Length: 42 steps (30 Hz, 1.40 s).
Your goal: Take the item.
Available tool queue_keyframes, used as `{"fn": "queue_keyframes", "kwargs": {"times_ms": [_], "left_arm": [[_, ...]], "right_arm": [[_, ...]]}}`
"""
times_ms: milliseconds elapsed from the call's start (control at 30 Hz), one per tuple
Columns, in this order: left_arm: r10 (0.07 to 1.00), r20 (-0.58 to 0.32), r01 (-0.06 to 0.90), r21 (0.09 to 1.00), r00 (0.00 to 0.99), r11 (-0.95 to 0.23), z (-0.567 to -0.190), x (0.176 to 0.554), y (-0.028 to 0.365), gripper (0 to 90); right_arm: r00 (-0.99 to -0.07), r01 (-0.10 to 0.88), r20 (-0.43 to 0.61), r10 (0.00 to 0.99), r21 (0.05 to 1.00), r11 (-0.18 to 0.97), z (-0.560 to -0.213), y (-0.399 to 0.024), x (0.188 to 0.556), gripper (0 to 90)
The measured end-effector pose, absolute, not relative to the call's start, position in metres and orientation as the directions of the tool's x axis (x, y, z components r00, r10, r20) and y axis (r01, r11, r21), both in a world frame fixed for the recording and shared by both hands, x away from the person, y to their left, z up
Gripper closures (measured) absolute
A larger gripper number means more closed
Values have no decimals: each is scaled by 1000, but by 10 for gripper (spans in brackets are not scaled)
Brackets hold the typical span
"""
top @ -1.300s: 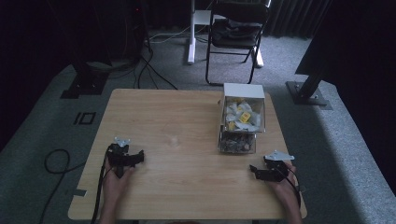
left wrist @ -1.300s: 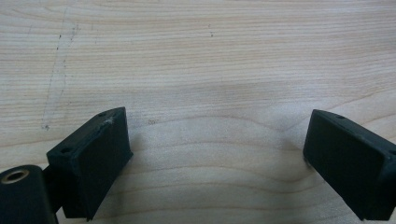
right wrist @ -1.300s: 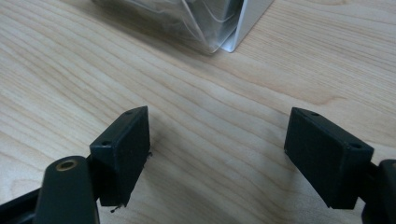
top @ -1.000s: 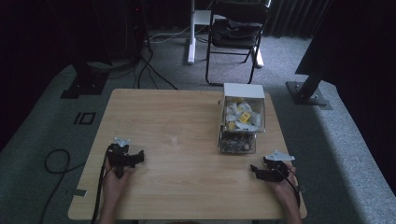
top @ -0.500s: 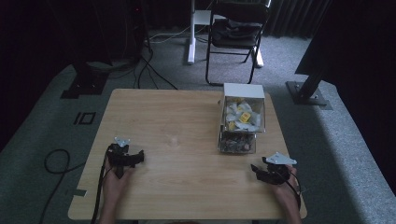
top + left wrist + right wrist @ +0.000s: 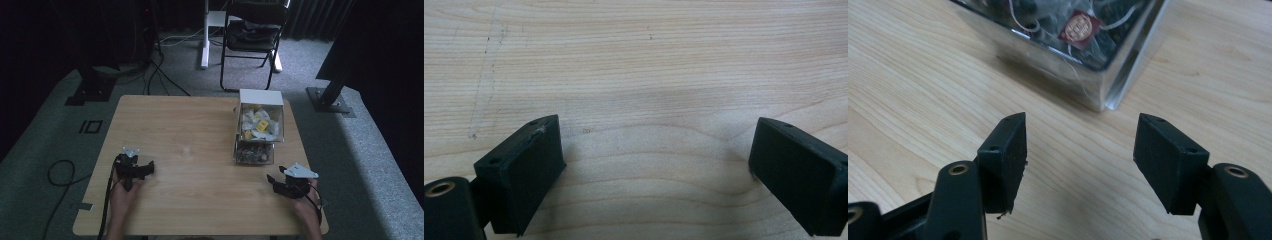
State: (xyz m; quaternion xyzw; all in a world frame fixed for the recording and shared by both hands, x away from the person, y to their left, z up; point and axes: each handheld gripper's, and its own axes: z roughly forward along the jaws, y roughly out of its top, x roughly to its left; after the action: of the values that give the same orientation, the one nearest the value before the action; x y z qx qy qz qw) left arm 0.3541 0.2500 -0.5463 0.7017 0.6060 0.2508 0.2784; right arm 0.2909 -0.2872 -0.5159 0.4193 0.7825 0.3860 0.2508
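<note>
A clear two-tier box [image 6: 260, 145] stands at the table's right side. Its upper tier holds tea bags with yellow tags [image 6: 261, 125], its lower tier dark sachets [image 6: 254, 152]. My right gripper [image 6: 276, 181] hovers near the front right, just short of the box. In the right gripper view the box corner [image 6: 1108, 85] and a red-tagged sachet [image 6: 1079, 26] lie beyond the right gripper [image 6: 1080, 135]. Its jaws have just been closing a little and stand open with nothing between them. My left gripper [image 6: 146, 169] rests at the front left, and the left gripper [image 6: 656, 145] is open over bare wood.
The wooden table [image 6: 200, 125] is bare between the two hands. Behind it on the grey carpet stand a folding chair [image 6: 255, 30] and a white desk leg [image 6: 205, 35]. A black cable [image 6: 60, 175] loops on the floor at the left.
The right hand has lifted its gripper slightly off the table and edged it a little to the right. The left gripper has stayed put.
</note>
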Motion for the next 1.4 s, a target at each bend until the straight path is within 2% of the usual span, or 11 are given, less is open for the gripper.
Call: {"fn": "queue_keyframes", "kwargs": {"times_ms": [800,1400], "left_arm": [[990,15,710,695,140,-111,-546,354,250,77],[990,15,711,695,140,-111,-546,354,250,78]], "right_arm": [[-558,372,-105,823,855,361,-492,-267,286,405],[-601,345,-122,790,852,394,-494,-244,300,415]]}}
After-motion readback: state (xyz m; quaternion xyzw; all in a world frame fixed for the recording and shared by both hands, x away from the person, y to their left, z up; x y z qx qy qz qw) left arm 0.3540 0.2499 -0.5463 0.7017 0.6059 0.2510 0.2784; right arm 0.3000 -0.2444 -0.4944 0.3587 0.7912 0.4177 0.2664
